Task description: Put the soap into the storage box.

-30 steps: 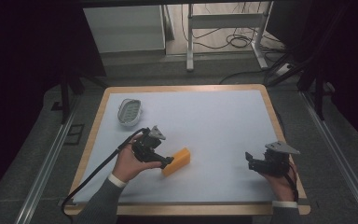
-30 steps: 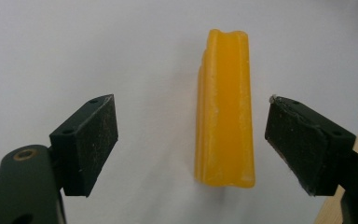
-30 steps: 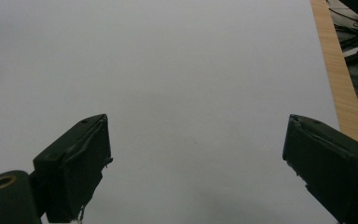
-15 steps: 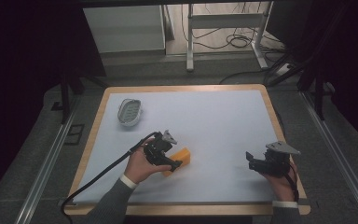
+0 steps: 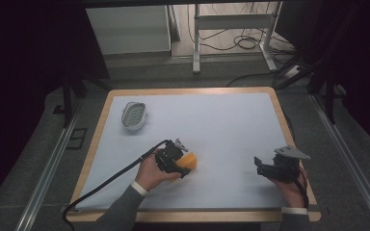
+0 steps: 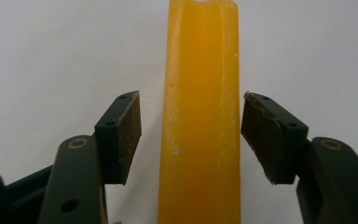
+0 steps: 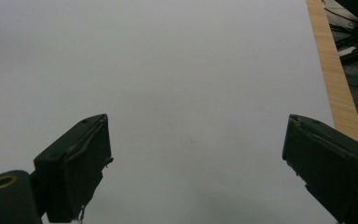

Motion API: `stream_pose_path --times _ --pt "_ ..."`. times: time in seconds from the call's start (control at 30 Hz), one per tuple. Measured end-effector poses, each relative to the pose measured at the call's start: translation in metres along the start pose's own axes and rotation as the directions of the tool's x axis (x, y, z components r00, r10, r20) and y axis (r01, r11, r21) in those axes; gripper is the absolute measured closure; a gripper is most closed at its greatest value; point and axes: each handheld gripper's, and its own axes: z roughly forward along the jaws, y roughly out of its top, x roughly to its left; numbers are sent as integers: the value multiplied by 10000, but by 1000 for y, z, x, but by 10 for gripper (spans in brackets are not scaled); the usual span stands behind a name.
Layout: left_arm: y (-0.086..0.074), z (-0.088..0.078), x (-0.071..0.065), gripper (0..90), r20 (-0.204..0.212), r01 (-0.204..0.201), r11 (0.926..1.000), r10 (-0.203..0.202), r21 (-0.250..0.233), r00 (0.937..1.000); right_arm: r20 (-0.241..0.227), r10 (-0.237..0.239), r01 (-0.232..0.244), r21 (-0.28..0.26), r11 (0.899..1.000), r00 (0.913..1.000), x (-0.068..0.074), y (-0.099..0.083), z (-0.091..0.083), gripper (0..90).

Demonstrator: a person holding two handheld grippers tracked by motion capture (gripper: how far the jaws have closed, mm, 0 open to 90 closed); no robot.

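Observation:
An orange bar (image 5: 189, 160) lies on the white table top near the front, left of centre. My left gripper (image 5: 180, 168) sits right over its near end. In the left gripper view the orange bar (image 6: 200, 112) runs up between the two jaws, which stand open with a gap on each side of it; the pads (image 6: 130, 133) are not touching it. My right gripper (image 5: 260, 166) rests at the front right, jaws wide open over bare table, as the right gripper view (image 7: 193, 163) shows.
A small grey oval dish (image 5: 134, 115) stands at the back left of the table (image 5: 231, 120). The wooden table edge (image 7: 333, 65) runs close to the right gripper. A black cable (image 5: 106, 180) trails from the left gripper toward the front left corner.
My left gripper moved right and forward onto the orange bar, which now lies between its open jaws. The right gripper stayed where it was.

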Motion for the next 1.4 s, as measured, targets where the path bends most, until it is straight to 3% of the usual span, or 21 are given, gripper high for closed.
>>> stream_pose_path --times 0.13,0.27,0.5,0.97,1.4 --pt "1 1 0 482 129 180 9998 -181 47 9998 29 -7 7 50 10000 10000 0 0 1 79" --pt "0 4 1 505 141 174 9996 -177 211 9997 -2 41 -41 -26 10000 10000 0 0 0 79" --pt "-1 6 -1 592 -83 135 9994 -133 314 9999 32 89 -89 -12 10000 10000 -3 -1 -1 79" --pt "-1 1 4 613 -73 159 9994 -157 298 9998 70 113 -113 -72 9999 9999 -5 0 -2 79" --pt "-2 -21 16 613 22 412 9990 -412 -188 9991 70 79 -79 -60 10000 9999 -5 0 -2 79"
